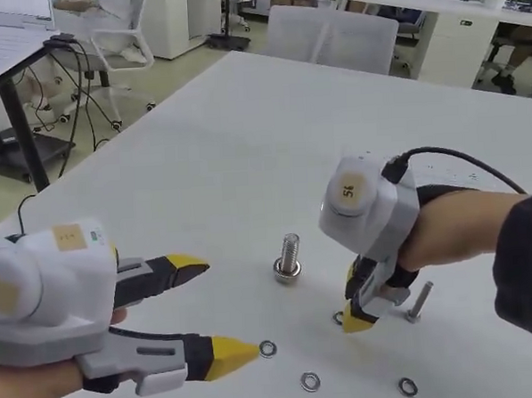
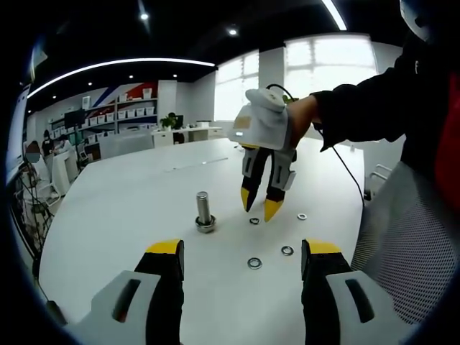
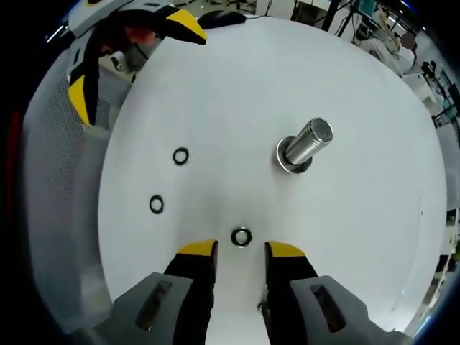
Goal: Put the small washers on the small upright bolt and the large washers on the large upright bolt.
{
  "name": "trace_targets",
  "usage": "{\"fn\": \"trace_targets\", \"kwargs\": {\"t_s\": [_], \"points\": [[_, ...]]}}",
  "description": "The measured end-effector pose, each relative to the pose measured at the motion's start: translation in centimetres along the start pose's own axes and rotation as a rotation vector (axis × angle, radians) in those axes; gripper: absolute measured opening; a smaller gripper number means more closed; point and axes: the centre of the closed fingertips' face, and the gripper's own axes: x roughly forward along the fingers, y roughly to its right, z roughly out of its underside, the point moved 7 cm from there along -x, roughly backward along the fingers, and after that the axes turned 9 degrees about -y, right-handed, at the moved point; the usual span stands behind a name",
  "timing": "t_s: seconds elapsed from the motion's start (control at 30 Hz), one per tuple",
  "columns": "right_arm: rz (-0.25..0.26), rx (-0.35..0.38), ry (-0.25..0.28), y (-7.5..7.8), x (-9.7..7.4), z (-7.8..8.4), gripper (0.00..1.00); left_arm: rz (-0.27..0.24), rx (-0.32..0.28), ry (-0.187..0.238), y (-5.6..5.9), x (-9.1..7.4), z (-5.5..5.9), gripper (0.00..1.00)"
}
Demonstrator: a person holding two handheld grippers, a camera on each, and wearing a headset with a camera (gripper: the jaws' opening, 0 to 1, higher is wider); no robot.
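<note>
- The job looked to be at a pickup. The right gripper [image 2: 259,205] pointed steeply down at the white table [image 1: 229,165], its tips just above one washer [image 3: 241,236] lying right ahead of the gap between them.
- Its tongs stood slightly apart with nothing between them; the washer lay flat on the table, not gripped.
- The large bolt [image 1: 288,254] stood upright near the middle of the table, close to that washer. The small bolt [image 1: 418,300] stood just beside the right gripper, on the side away from the large one.
- The other washers [image 1: 310,381] lay loose nearer the person, apart from one another. I could not tell small from large among them.
- Next, I judged, the tongs had to come down across the washer's rim and close gently; a thin ring on a smooth top might well skid away.
- The left gripper [image 1: 214,309] hovered low on the person's left, roughly level and aimed toward the bolts, tongs wide apart and empty.
- The person's right hand [image 1: 455,229] gripped the handle from behind, with a dark sleeve at the wrist.
</note>
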Motion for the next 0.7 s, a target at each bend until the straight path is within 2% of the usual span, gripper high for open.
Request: {"fn": "trace_targets", "kwargs": {"t_s": [0.7], "points": [[-0.004,-0.011,0.003,-0.75,0.74,-0.45,0.23,0.006,0.000,0.003,0.23,-0.35,0.12,0.65]]}}
